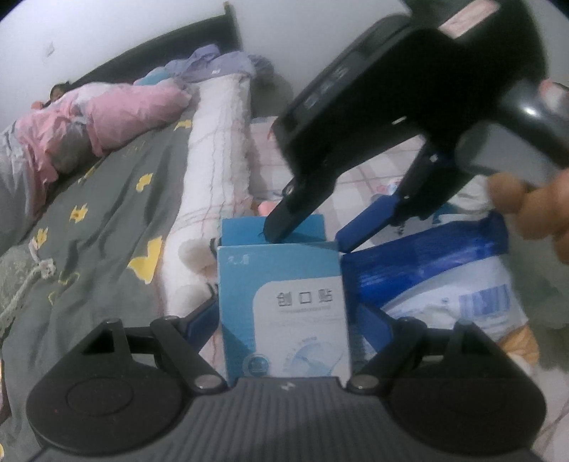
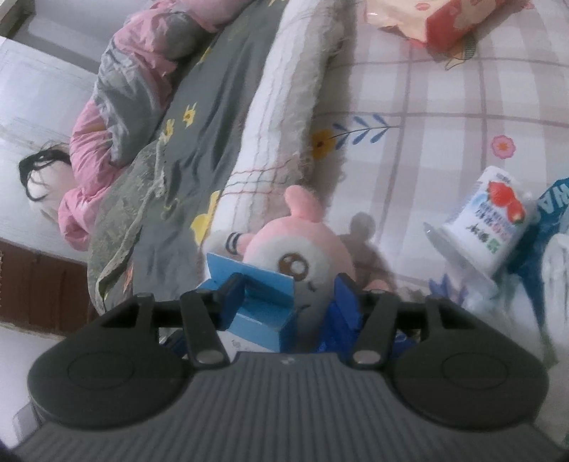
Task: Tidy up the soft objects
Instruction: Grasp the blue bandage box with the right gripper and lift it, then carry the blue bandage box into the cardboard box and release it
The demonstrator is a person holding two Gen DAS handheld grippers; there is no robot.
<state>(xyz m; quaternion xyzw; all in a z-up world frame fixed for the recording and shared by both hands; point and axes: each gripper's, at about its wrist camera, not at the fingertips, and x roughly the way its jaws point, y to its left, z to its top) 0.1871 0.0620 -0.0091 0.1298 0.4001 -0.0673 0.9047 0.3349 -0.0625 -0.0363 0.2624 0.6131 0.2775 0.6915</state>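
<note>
My left gripper point(image 1: 284, 312) is shut on a light blue cardboard box point(image 1: 284, 284) with Chinese print, held upright with its top flap point(image 1: 249, 231) raised. My right gripper point(image 1: 307, 238) reaches down from the upper right. One of its fingers point(image 1: 284, 216) dips into the box's open top and the other hangs outside, over the box's right edge. In the right wrist view its jaws point(image 2: 290, 295) stand apart over the box top point(image 2: 263, 305), and neither pad presses on it. Just beyond lies a pink plush toy point(image 2: 302, 248) on the checked sheet.
A blue-and-white plastic pack point(image 1: 444, 277) lies right of the box. A strawberry yogurt cup point(image 2: 487, 220) stands on the sheet point(image 2: 426, 106), and a red tissue pack point(image 2: 444, 21) lies farther back. Left are a white fleece roll point(image 1: 213, 160), a grey quilt point(image 1: 106, 220) and pink clothing point(image 1: 124, 113).
</note>
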